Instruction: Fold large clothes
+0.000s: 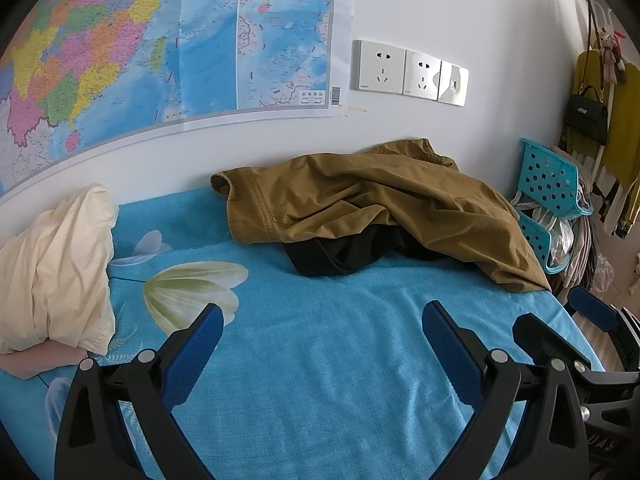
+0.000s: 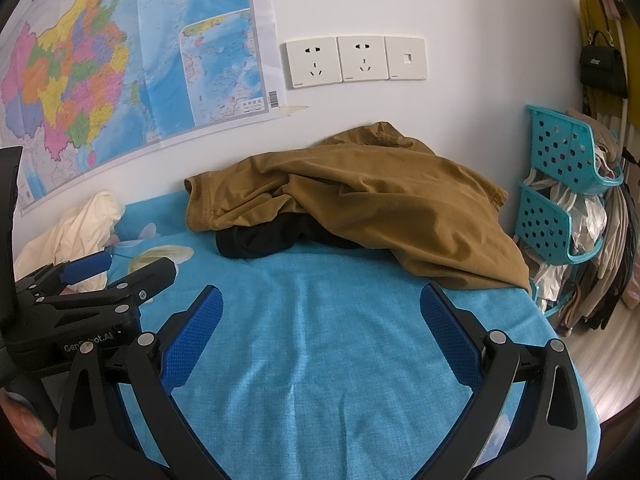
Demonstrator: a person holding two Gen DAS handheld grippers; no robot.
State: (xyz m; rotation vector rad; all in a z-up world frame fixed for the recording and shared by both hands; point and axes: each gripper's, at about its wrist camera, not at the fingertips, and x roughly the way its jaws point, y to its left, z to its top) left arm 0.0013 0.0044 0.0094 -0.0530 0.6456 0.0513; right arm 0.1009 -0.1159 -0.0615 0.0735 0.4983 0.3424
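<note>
The mustard-brown garment (image 1: 384, 208) lies crumpled in a heap at the far side of the bed, against the white wall (image 1: 460, 12). From my left wrist camera I can make out one hemmed opening at its left end, but the folds hide whether it is a shirt or something else. A black garment (image 1: 344, 250) pokes out from under its near edge; most of it is covered, so I cannot tell what kind it is. The right wrist camera shows the same pile (image 2: 360, 200) with the black cloth (image 2: 260, 240) beneath it.

My left gripper (image 1: 322, 320) hangs above the bare blue bedspread (image 1: 340, 360), fingers spread wide with nothing between them, well short of the clothes. My right gripper (image 2: 321, 306) is likewise spread and empty over the same sheet (image 2: 320, 360). Each tool's lower body is cut off by the frame edge.

To the left sits a cream pillow (image 1: 56, 268), its lower part resting on something pinkish I cannot identify. A flower print (image 1: 192, 288) marks the bedspread. On the wall hang a coloured map (image 1: 120, 48), cropped at top and left, and a row of sockets (image 1: 408, 70). At the right, turquoise perforated baskets (image 2: 560, 184) hold pale items too jumbled to name, and a black handbag (image 1: 586, 118) hangs beside yellow cloth at the blurred edge.
</note>
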